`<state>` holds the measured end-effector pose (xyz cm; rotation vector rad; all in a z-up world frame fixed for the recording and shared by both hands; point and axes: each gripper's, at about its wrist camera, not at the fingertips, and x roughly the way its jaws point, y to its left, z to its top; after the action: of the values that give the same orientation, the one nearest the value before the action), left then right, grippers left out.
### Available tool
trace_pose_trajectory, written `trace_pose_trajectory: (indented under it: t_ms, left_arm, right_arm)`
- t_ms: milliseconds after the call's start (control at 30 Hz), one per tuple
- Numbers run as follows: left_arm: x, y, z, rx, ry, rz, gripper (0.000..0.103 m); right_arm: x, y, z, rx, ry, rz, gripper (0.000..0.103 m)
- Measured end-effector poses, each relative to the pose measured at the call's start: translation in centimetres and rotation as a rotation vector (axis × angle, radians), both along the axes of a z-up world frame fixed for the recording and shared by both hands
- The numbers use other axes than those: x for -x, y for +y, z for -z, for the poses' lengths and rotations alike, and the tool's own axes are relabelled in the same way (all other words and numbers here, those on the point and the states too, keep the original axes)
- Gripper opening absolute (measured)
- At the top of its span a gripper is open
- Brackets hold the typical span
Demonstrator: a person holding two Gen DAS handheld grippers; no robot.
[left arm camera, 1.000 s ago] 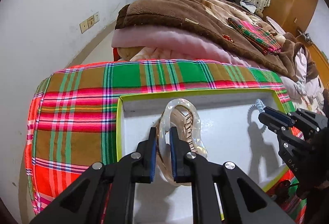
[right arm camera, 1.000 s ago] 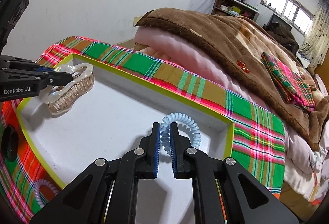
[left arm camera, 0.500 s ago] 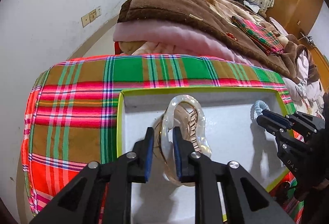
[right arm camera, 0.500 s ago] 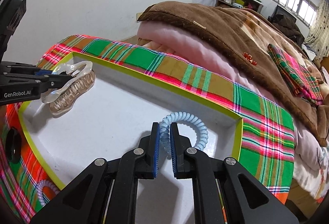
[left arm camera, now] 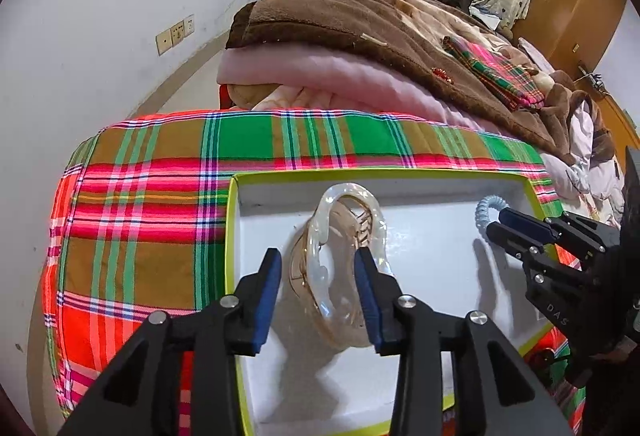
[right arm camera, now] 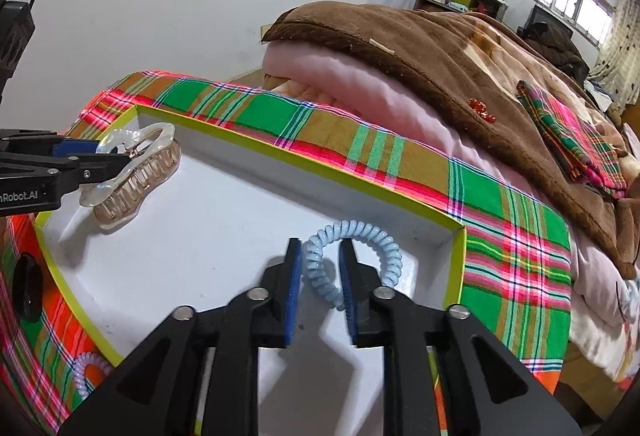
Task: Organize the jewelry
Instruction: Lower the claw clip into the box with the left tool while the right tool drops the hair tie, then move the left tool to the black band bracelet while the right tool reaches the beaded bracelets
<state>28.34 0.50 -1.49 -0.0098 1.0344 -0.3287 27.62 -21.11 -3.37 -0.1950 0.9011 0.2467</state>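
Tray (left arm camera: 432, 276), white inside with a yellow-green rim, sits on a plaid cloth (left arm camera: 168, 204) and already takes two pieces, so the step in hand looks like the release: both items set down, both grippers letting go. The clip (left arm camera: 340, 236), a large clear hair claw with amber teeth, lies near the tray's left end between the left gripper (left arm camera: 316, 296), whose jaws are opening and whose pads stand clear of it. The coil (right arm camera: 352, 256), a pale blue spiral hair tie, lies near the far right corner; the right gripper (right arm camera: 320, 288) is opening too, pads parted on either side of one loop. Next, I judge, each should lift straight away without snagging, then go for the spare coil (right arm camera: 86, 368) outside the tray.
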Motion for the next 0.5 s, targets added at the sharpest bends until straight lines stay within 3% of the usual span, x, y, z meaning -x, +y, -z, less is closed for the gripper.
trace_pose_trajectory:
  t_ms: [100,233,367,500]
  left_arm:
    - [0.6,0.1,-0.5,0.006,-0.01,-0.003,0.042]
    - [1.8,0.4,-1.6,0.037,-0.031,-0.003,0.051]
    - [3.5,0.5,-2.9,0.049,-0.062,0.008,0.051]
    - [5.3,1.1,-3.8,0.067,-0.084,0.001,0.054]
  right_arm:
    - [0.6,-0.1,-0.6,-0.004,-0.015,0.002,0.031]
    - [1.7,-0.4,-1.8,-0.024,-0.044,0.012,0.032]
    - [3.1,-0.7,-3.0,-0.048,-0.076,0.023,0.04]
    - [4.8,-0.9,-3.9,-0.075,-0.1,0.022,0.04]
